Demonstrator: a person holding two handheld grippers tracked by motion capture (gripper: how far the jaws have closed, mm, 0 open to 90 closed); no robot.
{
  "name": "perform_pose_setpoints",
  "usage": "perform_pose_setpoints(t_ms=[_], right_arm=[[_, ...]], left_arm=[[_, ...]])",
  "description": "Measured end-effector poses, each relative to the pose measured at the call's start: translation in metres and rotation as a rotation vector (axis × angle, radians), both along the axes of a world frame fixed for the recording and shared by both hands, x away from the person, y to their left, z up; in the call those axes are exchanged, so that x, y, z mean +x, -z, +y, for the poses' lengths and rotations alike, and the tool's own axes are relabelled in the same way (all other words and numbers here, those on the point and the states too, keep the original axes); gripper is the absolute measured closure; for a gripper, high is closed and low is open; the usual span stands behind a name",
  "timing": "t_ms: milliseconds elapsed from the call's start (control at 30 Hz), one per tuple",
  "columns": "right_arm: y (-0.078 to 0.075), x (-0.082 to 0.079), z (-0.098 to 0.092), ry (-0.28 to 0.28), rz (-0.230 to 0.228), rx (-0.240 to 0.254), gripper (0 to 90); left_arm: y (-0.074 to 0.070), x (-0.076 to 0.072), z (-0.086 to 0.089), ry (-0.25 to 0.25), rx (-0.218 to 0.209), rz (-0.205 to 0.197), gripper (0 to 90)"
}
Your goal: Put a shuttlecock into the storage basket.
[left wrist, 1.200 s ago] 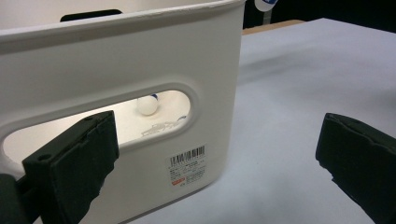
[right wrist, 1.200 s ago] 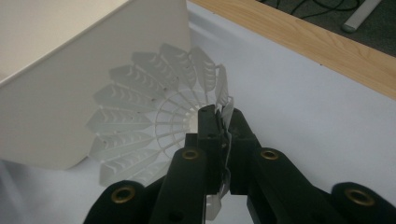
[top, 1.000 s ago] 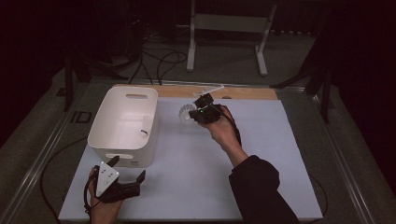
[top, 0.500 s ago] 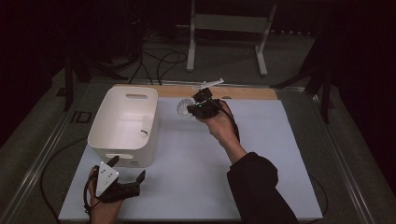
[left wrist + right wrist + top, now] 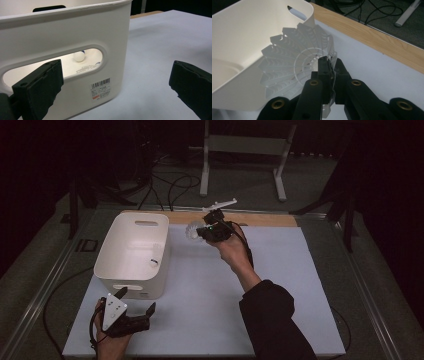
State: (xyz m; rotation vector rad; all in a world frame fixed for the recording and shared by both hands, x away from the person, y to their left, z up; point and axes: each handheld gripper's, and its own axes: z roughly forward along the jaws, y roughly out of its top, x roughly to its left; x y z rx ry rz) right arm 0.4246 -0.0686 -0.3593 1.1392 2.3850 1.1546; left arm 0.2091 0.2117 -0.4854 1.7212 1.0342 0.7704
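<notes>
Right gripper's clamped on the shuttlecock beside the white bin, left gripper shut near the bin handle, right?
Not quite: the left gripper is open, jaws wide apart in the left gripper view. The right gripper does clamp the shuttlecock beside the white bin.

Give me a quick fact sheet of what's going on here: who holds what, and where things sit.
Right hand-held gripper: shut on the skirt of a white plastic shuttlecock, held beside the bin's rim
Left hand-held gripper: open, holding nothing, facing the bin's handle slot
Bin: white plastic, on the white table sheet
Inside bin: another shuttlecock, its round cork seen through the slot
</notes>
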Motion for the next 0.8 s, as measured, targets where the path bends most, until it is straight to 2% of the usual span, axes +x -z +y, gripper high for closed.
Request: perform_pose_setpoints(t_ms=[433, 800], right_arm=[[-0.011, 0.005, 0.007, -0.008, -0.01, 0.03, 87.3], [-0.017, 0.009, 0.015, -0.019, -0.017, 0.033, 87.3]], left_arm=[[0.0, 0.0, 0.0, -0.003, 0.0, -0.001, 0.0], [0.0, 0.0, 0.001, -0.005, 0.002, -0.001, 0.0]])
